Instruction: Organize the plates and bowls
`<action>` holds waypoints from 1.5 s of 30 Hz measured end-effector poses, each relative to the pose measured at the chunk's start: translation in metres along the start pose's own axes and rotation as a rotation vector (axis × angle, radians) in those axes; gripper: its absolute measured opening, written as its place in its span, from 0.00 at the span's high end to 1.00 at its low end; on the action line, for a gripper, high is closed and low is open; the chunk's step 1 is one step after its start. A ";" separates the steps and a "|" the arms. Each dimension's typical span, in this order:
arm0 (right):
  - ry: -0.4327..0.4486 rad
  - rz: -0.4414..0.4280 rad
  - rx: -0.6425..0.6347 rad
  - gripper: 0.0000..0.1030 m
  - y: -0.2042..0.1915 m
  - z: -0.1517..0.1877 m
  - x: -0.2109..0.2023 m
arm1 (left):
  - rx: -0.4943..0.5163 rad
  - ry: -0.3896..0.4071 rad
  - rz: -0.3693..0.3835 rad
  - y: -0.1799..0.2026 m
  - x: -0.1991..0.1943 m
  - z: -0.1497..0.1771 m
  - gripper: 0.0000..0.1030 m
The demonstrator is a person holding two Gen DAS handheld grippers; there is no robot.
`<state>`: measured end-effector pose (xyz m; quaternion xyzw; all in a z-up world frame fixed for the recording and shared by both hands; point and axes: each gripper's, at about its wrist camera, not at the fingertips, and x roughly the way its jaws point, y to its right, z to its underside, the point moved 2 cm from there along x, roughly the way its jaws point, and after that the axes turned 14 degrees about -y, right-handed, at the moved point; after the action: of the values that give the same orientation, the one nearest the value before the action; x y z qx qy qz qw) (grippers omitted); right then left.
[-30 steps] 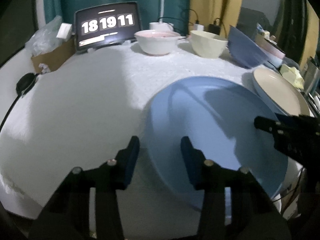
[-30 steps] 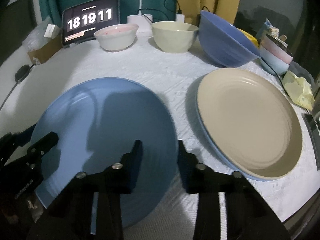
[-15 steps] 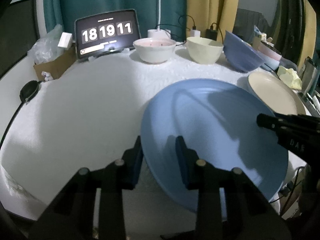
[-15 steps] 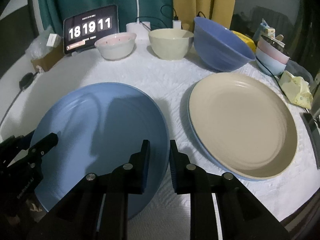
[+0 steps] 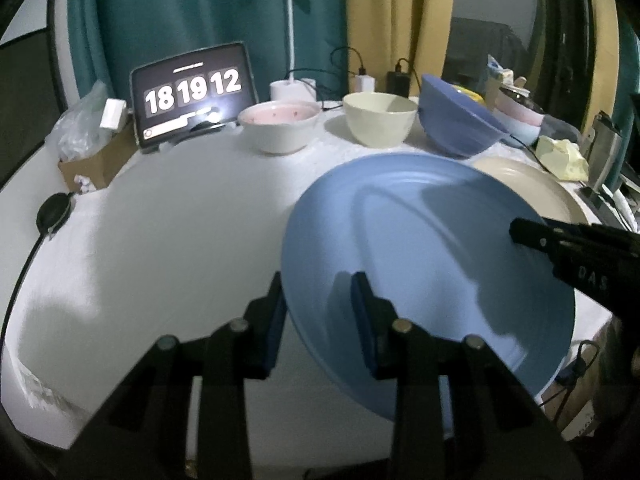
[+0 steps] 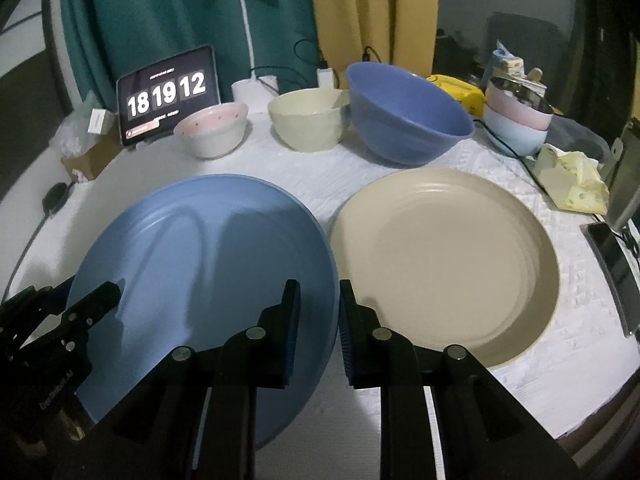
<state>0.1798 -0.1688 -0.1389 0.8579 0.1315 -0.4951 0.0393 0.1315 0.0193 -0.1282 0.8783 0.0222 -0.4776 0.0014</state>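
A large blue plate is held up off the white table between both grippers. My left gripper is shut on its left rim. My right gripper is shut on its right rim. A beige plate lies flat on the table just right of it, also showing in the left wrist view. At the back stand a pink-lined white bowl, a cream bowl and a big blue bowl that leans toward the right.
A tablet clock and a cardboard box stand at the back left. Stacked pink and pale blue bowls, a yellow cloth and a phone sit on the right. A black cable runs along the left edge.
Both grippers closed on the blue plate's opposite rims and lifted it off the table. It now tilts and sits closer to the beige plate.
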 end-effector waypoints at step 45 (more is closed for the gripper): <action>0.029 0.000 0.191 0.80 0.152 -0.027 -0.001 | 0.154 -0.090 0.054 0.138 0.041 -0.070 0.68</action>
<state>0.2423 -0.3096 -0.1340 0.8647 0.0845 -0.4931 -0.0445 0.2178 -0.1157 -0.1272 0.8536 -0.0384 -0.5168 -0.0524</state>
